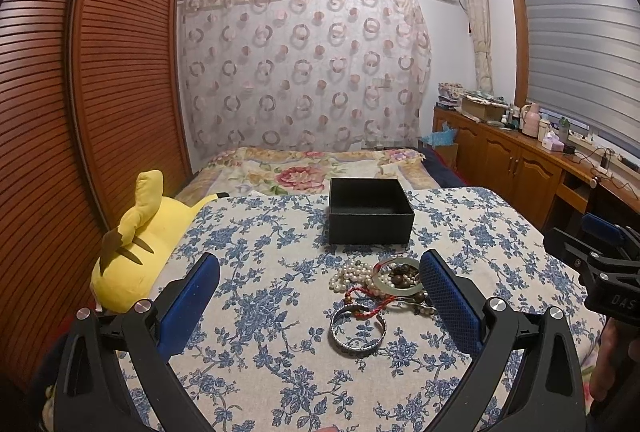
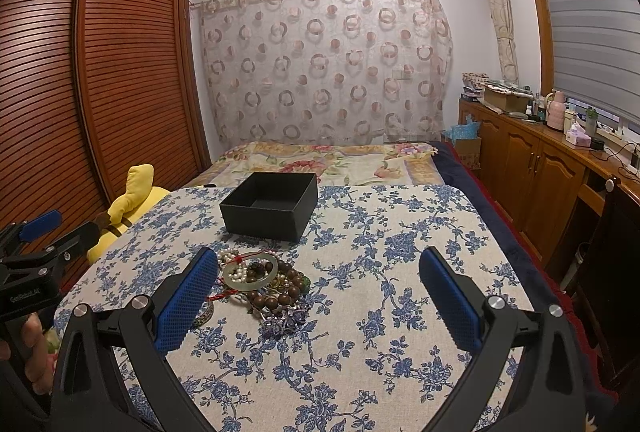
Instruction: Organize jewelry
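Blue-padded, the left gripper (image 1: pixel 320 296) hangs wide apart and empty over the flowered cloth (image 1: pixel 260 232); a silver bangle (image 1: pixel 357 328) lies between its fingers, the jewelry pile (image 1: pixel 384 278) just beyond, and the black box (image 1: pixel 370 209) farther back. From the right wrist, the right gripper (image 2: pixel 320 296) also gapes empty, the pile (image 2: pixel 264 280) beside its left finger (image 2: pixel 188 304).

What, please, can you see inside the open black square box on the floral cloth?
The black square box looks empty: bare dark floor and inner walls show. Its near wall hides the front strip of the floor.
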Demonstrator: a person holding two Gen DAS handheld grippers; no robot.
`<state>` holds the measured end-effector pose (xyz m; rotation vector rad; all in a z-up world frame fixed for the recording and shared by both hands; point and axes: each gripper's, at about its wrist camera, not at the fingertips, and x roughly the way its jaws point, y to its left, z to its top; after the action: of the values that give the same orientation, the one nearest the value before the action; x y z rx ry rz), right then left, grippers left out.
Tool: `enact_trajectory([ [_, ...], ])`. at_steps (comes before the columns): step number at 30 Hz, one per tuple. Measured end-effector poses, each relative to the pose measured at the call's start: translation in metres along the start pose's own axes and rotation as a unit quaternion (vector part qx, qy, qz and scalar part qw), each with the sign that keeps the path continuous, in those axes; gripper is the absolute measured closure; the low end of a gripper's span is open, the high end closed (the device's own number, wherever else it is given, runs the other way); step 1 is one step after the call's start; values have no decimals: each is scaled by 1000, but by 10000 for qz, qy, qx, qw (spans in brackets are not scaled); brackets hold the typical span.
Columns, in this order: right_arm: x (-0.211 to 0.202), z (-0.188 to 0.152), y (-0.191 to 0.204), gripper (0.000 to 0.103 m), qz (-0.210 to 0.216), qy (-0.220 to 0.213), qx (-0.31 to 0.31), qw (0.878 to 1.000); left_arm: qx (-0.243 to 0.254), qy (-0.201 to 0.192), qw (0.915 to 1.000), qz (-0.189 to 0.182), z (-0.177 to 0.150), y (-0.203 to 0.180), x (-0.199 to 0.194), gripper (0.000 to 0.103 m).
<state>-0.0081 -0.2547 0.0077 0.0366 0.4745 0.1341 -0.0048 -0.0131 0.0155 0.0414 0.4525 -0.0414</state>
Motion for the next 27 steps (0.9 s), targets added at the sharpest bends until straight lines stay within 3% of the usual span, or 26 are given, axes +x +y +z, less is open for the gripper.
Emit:
enact_trajectory([
  [13,4,1,-1,2,70,72,21,9999,-12,89,9999,-107,-4,0,4,6],
  [27,46,-11,13,2,724,346,-657,9946,214,659,9972,-275,-41,25,48,6],
])
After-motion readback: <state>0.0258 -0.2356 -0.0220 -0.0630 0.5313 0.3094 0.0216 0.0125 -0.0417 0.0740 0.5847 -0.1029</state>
